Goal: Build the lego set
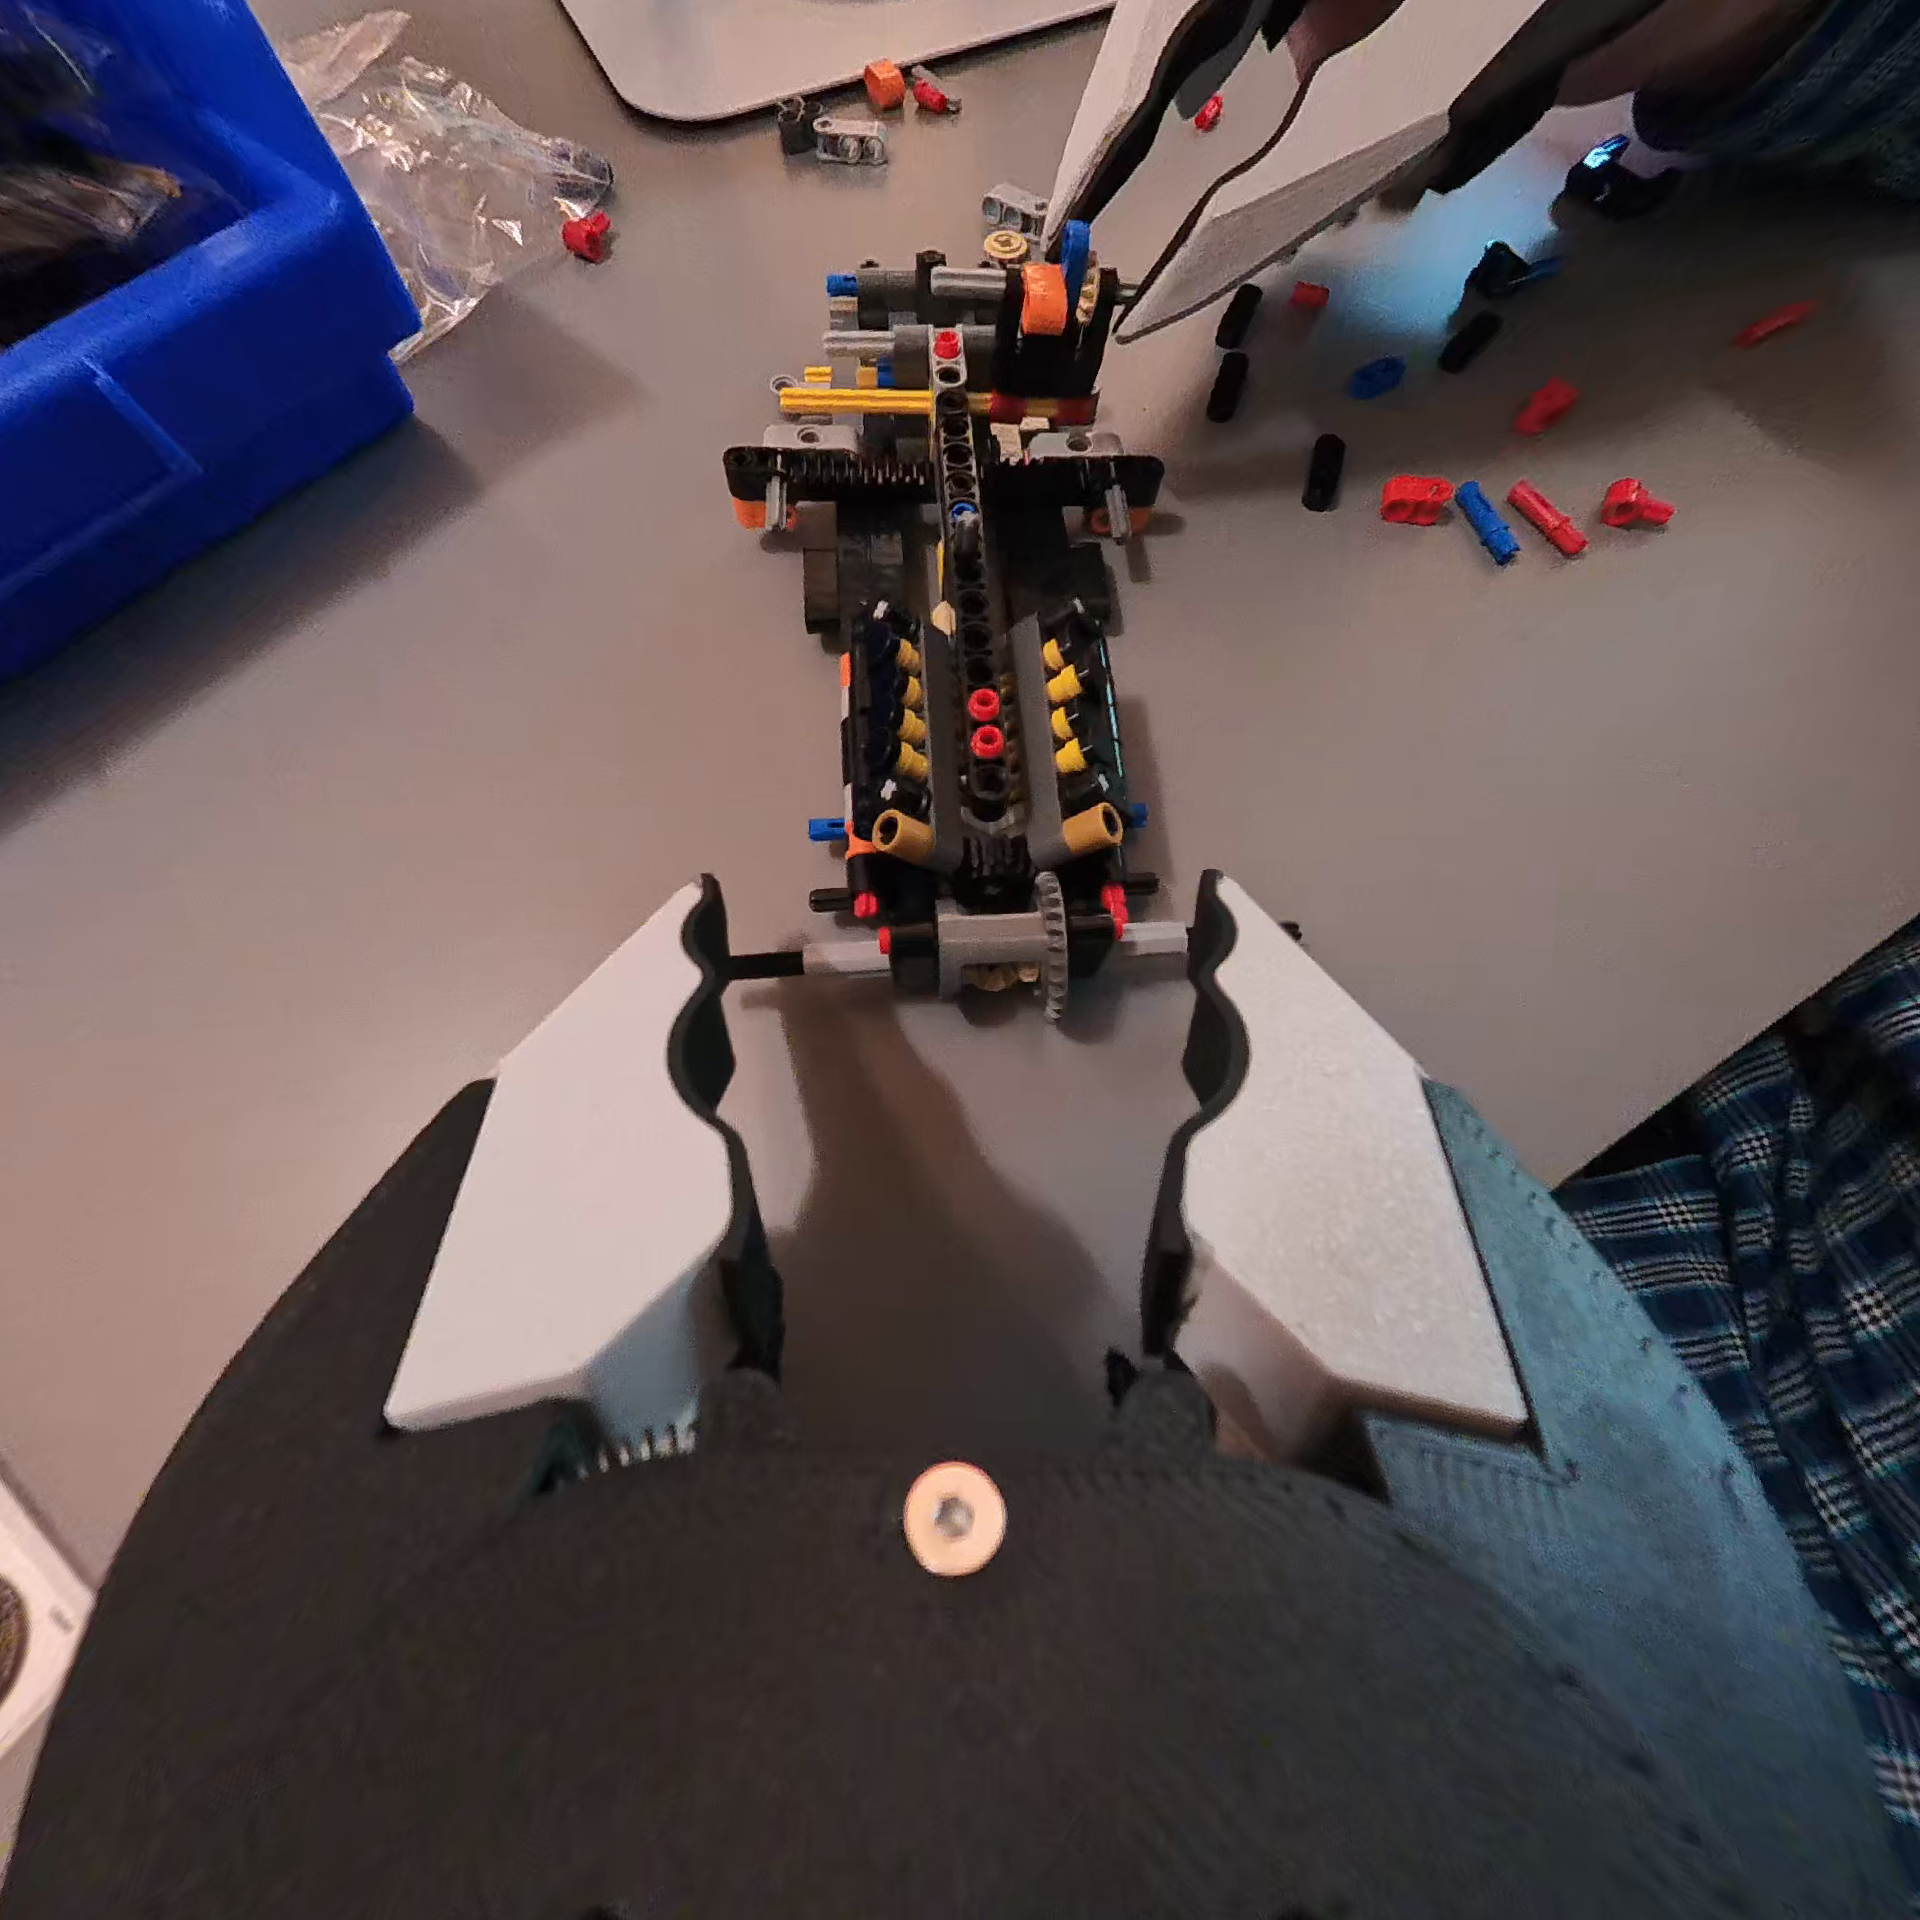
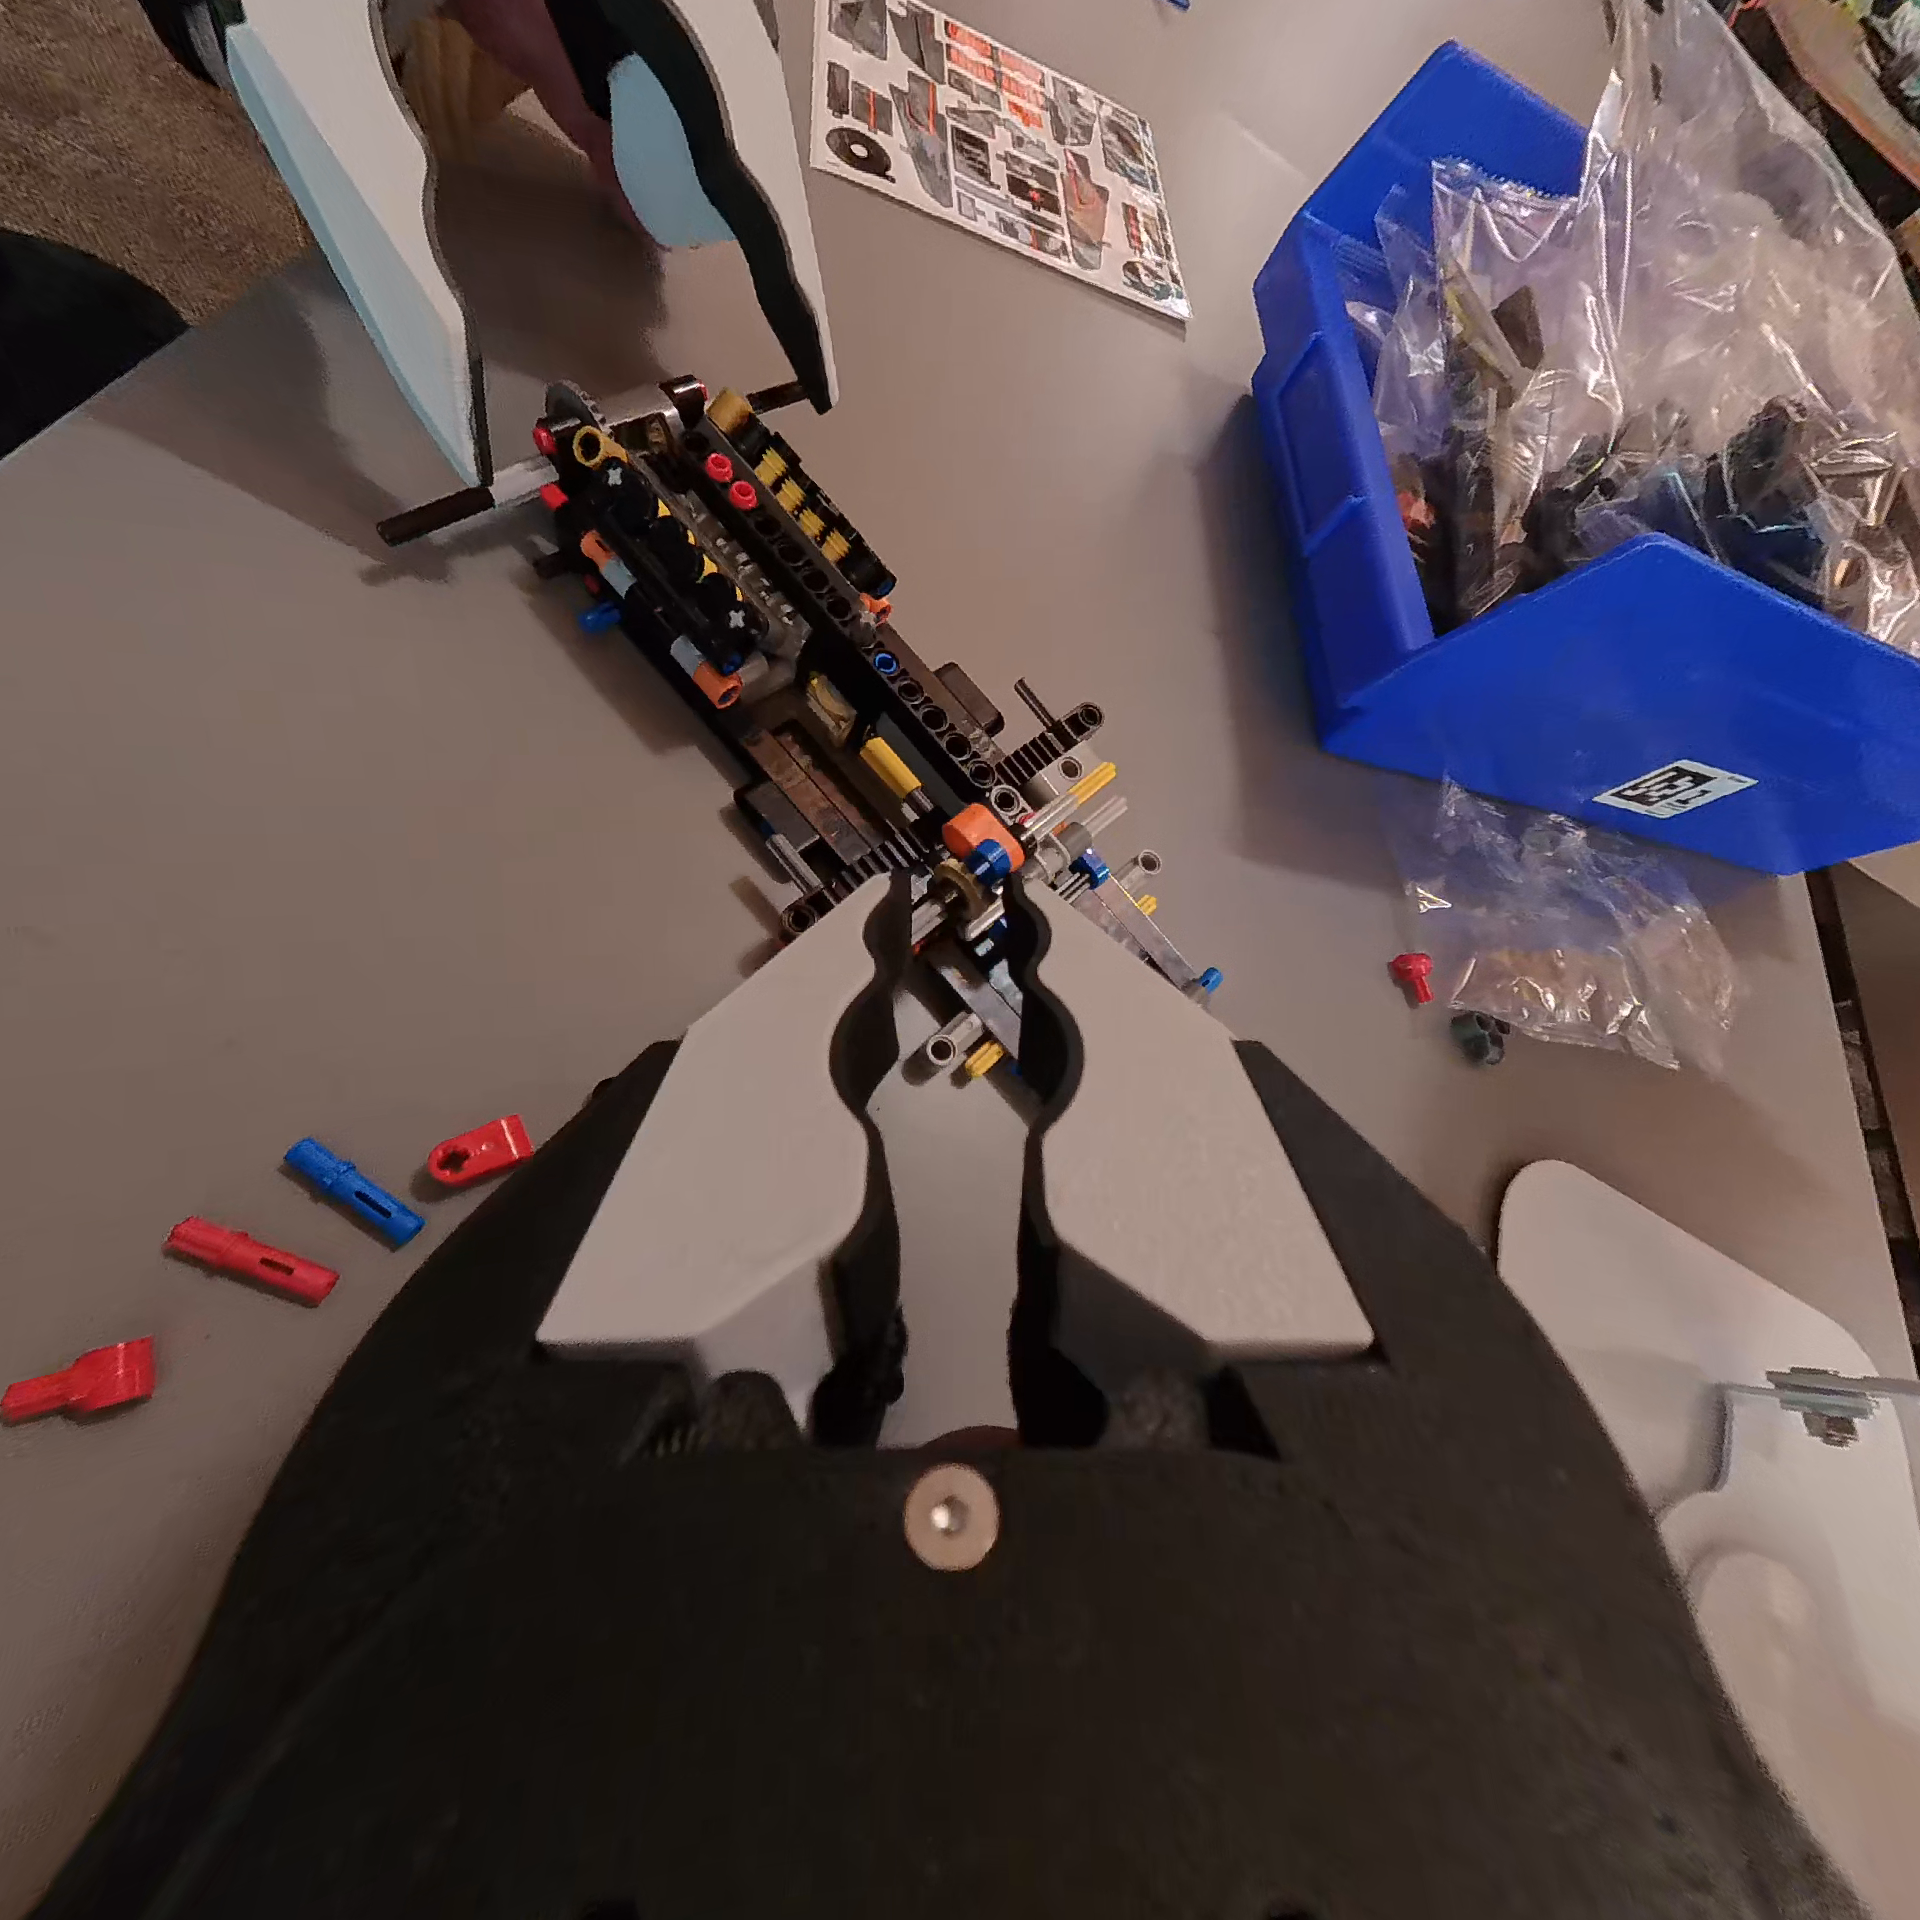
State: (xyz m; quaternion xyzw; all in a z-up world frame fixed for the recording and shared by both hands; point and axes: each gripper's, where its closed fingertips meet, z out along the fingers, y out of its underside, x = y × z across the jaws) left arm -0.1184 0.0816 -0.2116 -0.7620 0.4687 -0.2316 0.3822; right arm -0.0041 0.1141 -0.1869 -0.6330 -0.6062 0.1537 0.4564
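Observation:
A long black Lego chassis (image 1: pixel 966 644) with yellow, red and orange parts lies on the grey table; it also shows in the right wrist view (image 2: pixel 790 623). My left gripper (image 1: pixel 958 899) is open wide and straddles the chassis's near end, its fingertips (image 1: pixel 1210 914) at the ends of the cross axle (image 1: pixel 1153 940). It shows far off in the right wrist view (image 2: pixel 649 426). My right gripper (image 2: pixel 954 896) is closed to a narrow gap around the upright part at the other end, by an orange bush (image 2: pixel 971 831) and a blue piece (image 2: pixel 987 857). It shows far off in the left wrist view (image 1: pixel 1093 286).
A blue bin (image 2: pixel 1621 665) of bagged parts stands beside the chassis, seen also at left (image 1: pixel 187 416). Clear bags (image 2: pixel 1558 925) lie by it. Loose red, blue and black pins (image 1: pixel 1496 514) (image 2: pixel 353 1190) are scattered. A sticker sheet (image 2: pixel 997 156) lies beyond. A plaid-clad person (image 1: pixel 1766 1247) is at the table edge.

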